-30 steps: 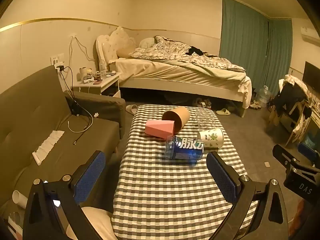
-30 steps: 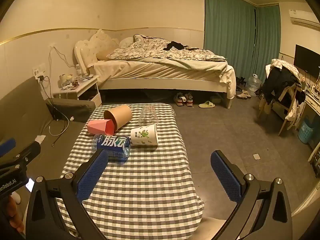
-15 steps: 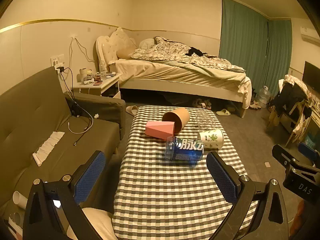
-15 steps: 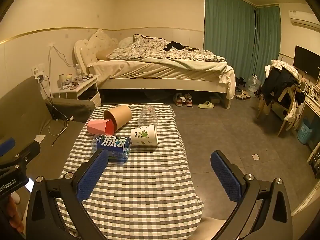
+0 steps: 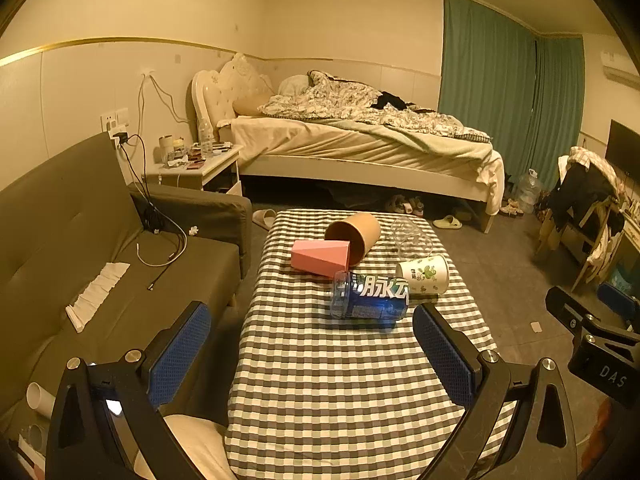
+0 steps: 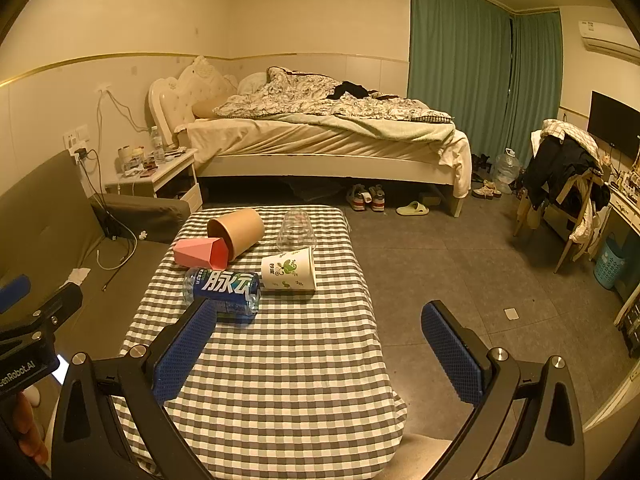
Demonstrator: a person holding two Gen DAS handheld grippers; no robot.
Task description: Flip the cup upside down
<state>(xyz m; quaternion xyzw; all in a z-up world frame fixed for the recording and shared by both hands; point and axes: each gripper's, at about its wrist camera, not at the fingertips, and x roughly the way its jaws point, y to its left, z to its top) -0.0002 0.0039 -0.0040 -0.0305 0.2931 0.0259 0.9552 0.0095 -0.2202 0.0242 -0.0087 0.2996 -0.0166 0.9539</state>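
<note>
- Hovering short of the checked-cloth table point(image 5: 344, 384), both sets of tongs stood wide apart and empty: left gripper point(image 5: 312, 356), right gripper point(image 6: 316, 352).
- Lay ahead of both tongs, well apart from the pads: white paper cup with green print point(image 6: 289, 270), on its side, touching the blue-labelled plastic bottle point(image 6: 224, 289).
- Best taken across the cup's wall from the free right side, lightly to avoid crushing, then turned mouth-down.
- Also toppled beyond: brown cardboard cup point(image 5: 354, 234), pink faceted cup point(image 5: 320, 257), clear plastic cup point(image 5: 412, 236), hard to make out.
- Unclear which cup was meant; undersides hidden.
</note>
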